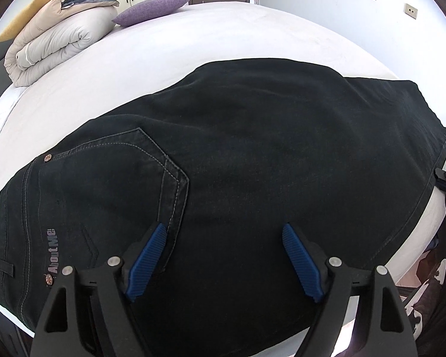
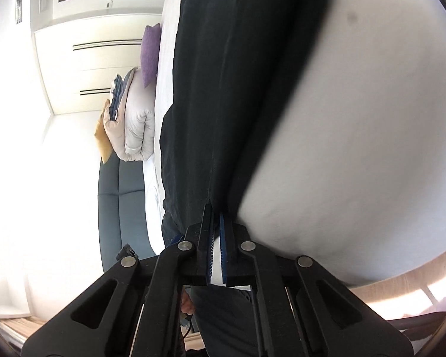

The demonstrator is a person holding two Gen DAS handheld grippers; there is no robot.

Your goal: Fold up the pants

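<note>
The pants (image 1: 238,160) lie spread on the bed (image 1: 193,38), waistband at the left with a back pocket (image 1: 128,172) facing up, the legs running off to the right toward the bed's edge. They look folded lengthwise already, 1 leg on the other, though the layers cannot be counted for certain.

The left gripper (image 1: 224,260) hovers low over the seat area with its jaws wide and nothing between the blue pads (image 1: 147,260). The right gripper (image 2: 215,238) is turned on its side at the leg end; its jaws are narrow and pinch an edge of the dark cloth, which runs straight away from the tips.

Risks from here, as I judge them:

- The right pinch sits on a thin edge near the very tips. If it catches only 1 layer, lifting would peel the legs apart and spoil the lengthwise fold.
- The denim looks heavy. A fast pull could drag it out of so shallow a grip.
- The left gripper holds nothing. If the right side carries the hem toward the waistband while the seat is unpinned, the whole garment may slide across the smooth sheet instead of folding.
- The leg end lies close to the bed's edge; slack dropped there could hang over and pull the rest along.
- The duvet (image 1: 56,41) and pillow (image 1: 154,9) are well apart and pose no obstacle.
</note>
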